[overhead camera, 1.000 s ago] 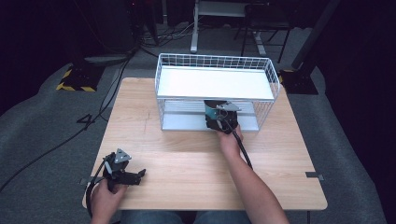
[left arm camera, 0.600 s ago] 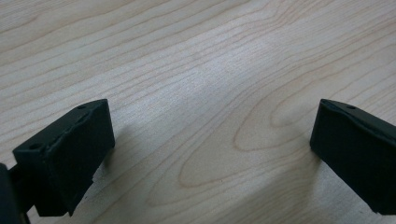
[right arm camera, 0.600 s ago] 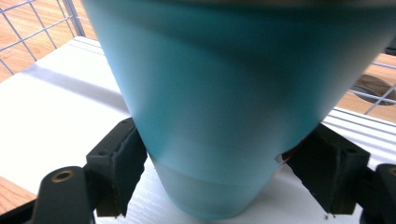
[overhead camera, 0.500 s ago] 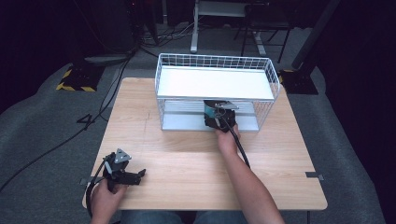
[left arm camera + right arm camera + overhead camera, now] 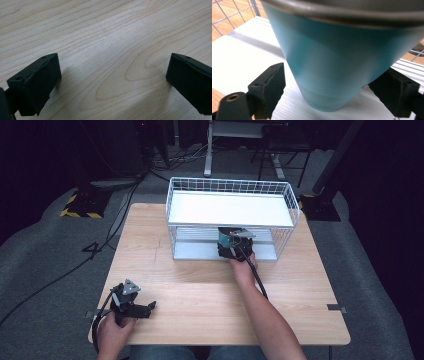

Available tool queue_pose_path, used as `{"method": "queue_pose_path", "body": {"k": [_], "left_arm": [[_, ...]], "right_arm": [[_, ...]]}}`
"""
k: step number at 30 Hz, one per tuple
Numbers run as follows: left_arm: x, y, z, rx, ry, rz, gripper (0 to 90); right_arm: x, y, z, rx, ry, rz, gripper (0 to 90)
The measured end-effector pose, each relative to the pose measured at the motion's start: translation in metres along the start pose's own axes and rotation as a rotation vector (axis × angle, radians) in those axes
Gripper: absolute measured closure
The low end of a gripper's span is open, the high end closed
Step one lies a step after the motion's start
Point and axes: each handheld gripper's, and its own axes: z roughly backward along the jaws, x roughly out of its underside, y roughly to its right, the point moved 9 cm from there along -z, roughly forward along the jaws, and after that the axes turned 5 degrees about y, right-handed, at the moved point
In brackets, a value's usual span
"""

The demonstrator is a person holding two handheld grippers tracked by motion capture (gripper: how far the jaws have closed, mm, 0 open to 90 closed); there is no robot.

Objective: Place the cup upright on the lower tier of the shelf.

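Observation:
A teal cup (image 5: 223,239) with a dark rim stands upright on the lower white shelf (image 5: 195,251) of a white wire rack (image 5: 172,200). My right gripper (image 5: 229,245) reaches into the rack's front opening, its jaws closed against both sides of the cup (image 5: 332,62) near its base. In the right gripper view (image 5: 328,77) the cup's bottom rests on the shelf (image 5: 242,57). My left gripper (image 5: 148,308) lies low over the wooden table (image 5: 200,290) at the front left, open, with bare wood between its jaws (image 5: 113,75).
The rack sits at the table's far middle, its upper white shelf (image 5: 230,209) bare. Wire mesh walls close its sides and back. A black cable (image 5: 257,277) runs from the right gripper along the forearm. Chair and stand legs are on the grey floor beyond.

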Motion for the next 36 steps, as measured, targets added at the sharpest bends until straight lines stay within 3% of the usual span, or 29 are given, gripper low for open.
{"method": "queue_pose_path", "body": {"k": [13,27,36], "left_arm": [[0.0,0.0,-0.001,0.0,0.002,0.003,0.2],[-0.001,-0.001,-0.001,0.003,-0.003,-0.001,0.3],[-0.001,-0.001,-0.002,0.004,-0.002,-0.001,0.2]], "right_arm": [[-0.007,-0.004,0.029,-0.029,0.001,0.009,15.0],[-0.005,0.002,0.086,-0.1,0.027,0.004,15.1],[0.004,0.014,0.127,-0.144,0.028,0.004,15.4]]}}
